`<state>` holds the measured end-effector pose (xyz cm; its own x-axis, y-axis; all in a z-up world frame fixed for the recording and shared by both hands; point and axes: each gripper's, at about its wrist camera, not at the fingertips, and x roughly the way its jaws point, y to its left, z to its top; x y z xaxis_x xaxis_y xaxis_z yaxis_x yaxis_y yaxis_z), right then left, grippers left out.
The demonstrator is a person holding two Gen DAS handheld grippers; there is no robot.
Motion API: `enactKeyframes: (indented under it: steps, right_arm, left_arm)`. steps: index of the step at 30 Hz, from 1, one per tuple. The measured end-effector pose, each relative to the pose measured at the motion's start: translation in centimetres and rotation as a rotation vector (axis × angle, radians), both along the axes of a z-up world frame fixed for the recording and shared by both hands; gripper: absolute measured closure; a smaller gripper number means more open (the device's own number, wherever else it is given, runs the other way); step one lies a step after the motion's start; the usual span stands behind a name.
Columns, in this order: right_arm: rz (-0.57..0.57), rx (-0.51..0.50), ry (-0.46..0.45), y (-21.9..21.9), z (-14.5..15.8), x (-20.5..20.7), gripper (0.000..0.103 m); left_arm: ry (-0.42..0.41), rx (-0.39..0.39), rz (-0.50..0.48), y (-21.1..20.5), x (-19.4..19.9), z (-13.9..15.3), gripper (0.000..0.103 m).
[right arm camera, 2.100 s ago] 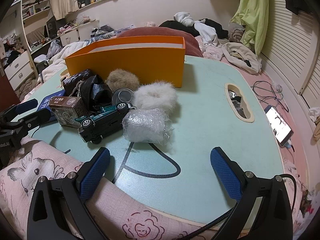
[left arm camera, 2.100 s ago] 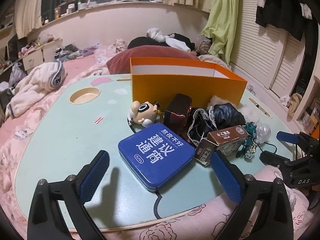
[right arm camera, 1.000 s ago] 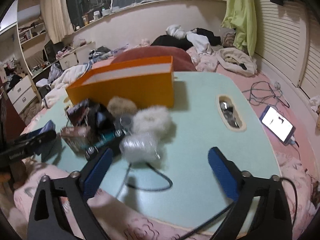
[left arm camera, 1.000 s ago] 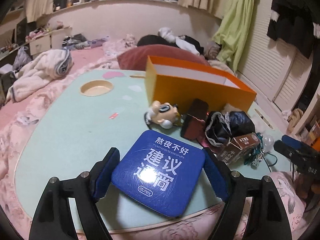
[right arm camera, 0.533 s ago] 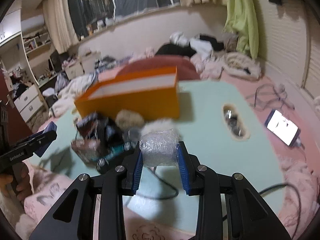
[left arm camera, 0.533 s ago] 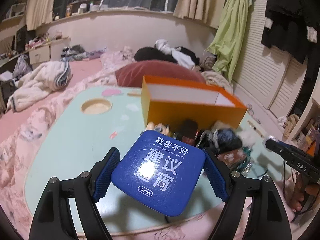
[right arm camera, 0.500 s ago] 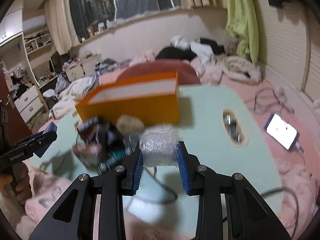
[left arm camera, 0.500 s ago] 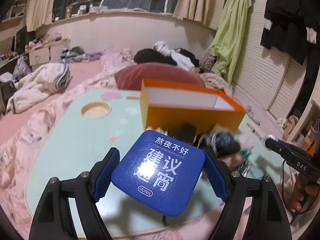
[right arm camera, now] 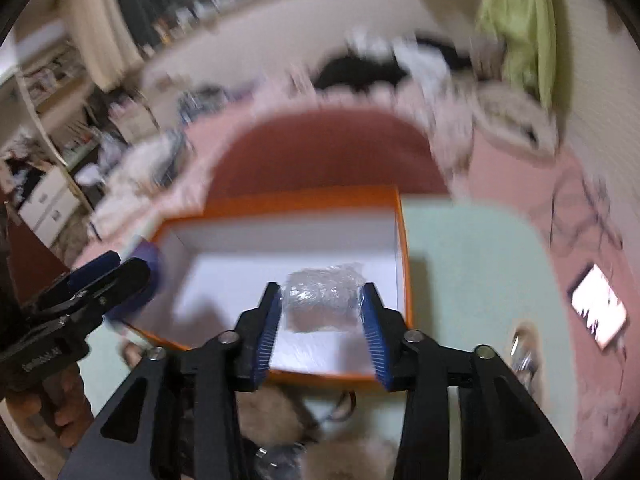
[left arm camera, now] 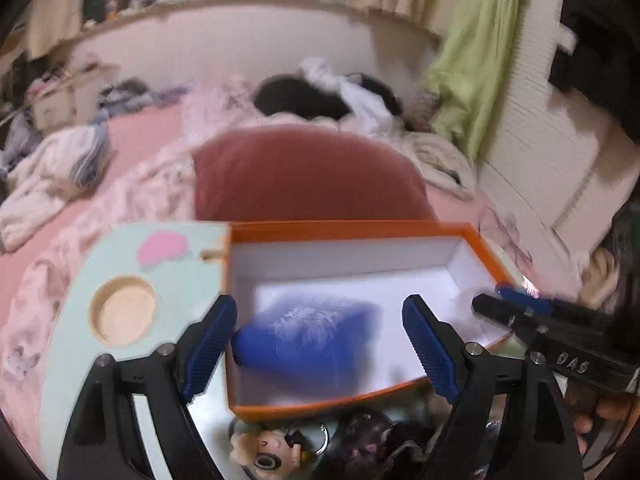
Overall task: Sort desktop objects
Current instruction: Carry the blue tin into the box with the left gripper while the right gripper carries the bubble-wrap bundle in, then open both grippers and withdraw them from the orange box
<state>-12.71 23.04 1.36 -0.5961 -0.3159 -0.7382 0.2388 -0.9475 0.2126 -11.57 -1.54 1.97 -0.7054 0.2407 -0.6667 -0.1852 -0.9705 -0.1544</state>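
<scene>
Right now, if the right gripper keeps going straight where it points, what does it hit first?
Probably the white floor of the open orange cardboard box. The right gripper holds a clear plastic-wrapped bundle above it, so the bundle would likely touch first; depth is blurred.

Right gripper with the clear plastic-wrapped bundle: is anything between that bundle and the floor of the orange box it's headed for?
Nothing visible. The right gripper holds the plastic-wrapped bundle over the near right part of the orange box, whose white floor shows bare beneath it. The blurred blue tin is at the box's opposite end, by the open left gripper.
</scene>
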Motion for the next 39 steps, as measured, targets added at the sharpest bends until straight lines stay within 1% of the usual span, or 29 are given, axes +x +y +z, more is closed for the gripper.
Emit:
enactKeyframes:
  steps: [1, 2, 3, 4, 5, 7, 9, 11, 14, 15, 16, 18, 19, 21, 25, 26, 27, 28, 29, 32, 33, 35, 39]
  right_arm:
    - [0.005, 0.021, 0.083, -0.2, 0.3, 1.0, 0.048]
    - [0.039, 0.039, 0.119, -0.7, 0.1, 2.1, 0.045]
    - [0.054, 0.058, 0.131, -1.0, 0.0, 2.5, 0.040]
    - [0.047, 0.103, 0.171, -1.5, 0.1, 3.4, 0.034]
    - [0.030, 0.121, 0.184, -1.6, 0.2, 3.6, 0.031]
    - [0.027, 0.114, 0.173, -1.3, 0.5, 3.7, 0.031]
    - [0.015, 0.068, 0.159, -0.5, 1.1, 3.8, 0.031]
    - [-0.010, 0.009, 0.196, 0.6, 2.4, 5.1, 0.031]
    - [-0.023, -0.043, 0.240, 2.4, 3.6, 7.6, 0.031]
    - [-0.021, -0.048, 0.246, 2.6, 3.9, 8.2, 0.031]
    - [-0.011, -0.050, 0.248, 3.2, 4.0, 9.7, 0.031]
    - [0.008, -0.040, 0.234, 3.1, 3.4, 10.4, 0.031]
    - [0.017, -0.023, 0.217, 3.4, 2.7, 11.5, 0.031]
    - [0.013, 0.005, 0.191, 3.5, 1.5, 12.5, 0.031]
    - [-0.001, 0.076, 0.146, 3.8, -1.3, 14.5, 0.031]
    - [-0.024, 0.115, 0.138, 3.7, -2.0, 14.8, 0.031]
    - [-0.046, 0.148, 0.116, 3.5, -2.8, 14.9, 0.031]
    - [-0.052, 0.165, 0.070, 3.4, -3.8, 14.5, 0.027]
    - [-0.051, 0.203, 0.080, 2.8, -4.0, 14.3, 0.023]
    - [-0.046, 0.204, 0.065, 2.7, -4.3, 13.4, 0.018]
    - [-0.056, 0.202, 0.061, 2.9, -4.6, 13.1, 0.014]
    - [-0.079, 0.207, 0.046, 3.2, -4.9, 12.5, 0.000]
    - [-0.094, 0.211, 0.037, 3.5, -5.0, 12.3, 0.000]
  left_arm:
    - [0.009, -0.033, -0.012, 0.5, 0.2, -0.2, 0.018]
    - [0.011, -0.070, -0.010, 1.0, 0.5, -0.4, 0.018]
    - [0.009, -0.088, -0.010, 1.3, 0.7, -0.4, 0.017]
    - [0.009, -0.087, -0.017, 1.5, 1.0, -0.4, 0.016]
    - [0.011, -0.077, -0.023, 1.6, 1.1, -0.2, 0.016]
    - [0.030, -0.049, -0.009, 1.2, 1.6, 0.4, 0.016]
    - [0.054, -0.007, 0.009, 0.5, 2.3, 1.5, 0.012]
    - [0.080, 0.037, 0.015, -0.3, 3.6, 2.6, 0.007]
    - [0.106, 0.045, 0.011, -1.2, 6.3, 3.4, 0.003]
    - [0.108, 0.041, 0.004, -1.5, 7.3, 3.2, 0.002]
    - [0.106, 0.033, -0.009, -1.8, 8.7, 2.8, 0.002]
    - [0.089, 0.018, -0.033, -2.2, 10.5, 1.7, 0.002]
    - [0.074, 0.011, -0.041, -2.4, 11.4, 1.0, 0.002]
    - [0.024, 0.004, -0.032, -2.9, 13.0, -1.0, 0.002]
    - [-0.054, -0.023, -0.024, -3.5, 14.1, -4.1, 0.002]
    - [-0.074, -0.041, -0.016, -3.5, 14.0, -4.9, 0.001]
    - [-0.040, -0.085, 0.009, -3.3, 14.2, -5.2, 0.001]
    - [-0.034, -0.133, 0.042, -3.1, 14.3, -5.7, 0.001]
    - [-0.021, -0.169, 0.051, -2.7, 14.2, -5.9, 0.000]
    - [-0.026, -0.161, 0.041, -2.8, 14.1, -5.9, 0.000]
    - [-0.023, -0.162, 0.040, -2.9, 14.1, -5.9, 0.000]
    - [-0.023, -0.163, 0.041, -3.1, 14.3, -5.9, 0.000]
    - [-0.022, -0.167, 0.042, -3.0, 14.4, -5.7, 0.000]
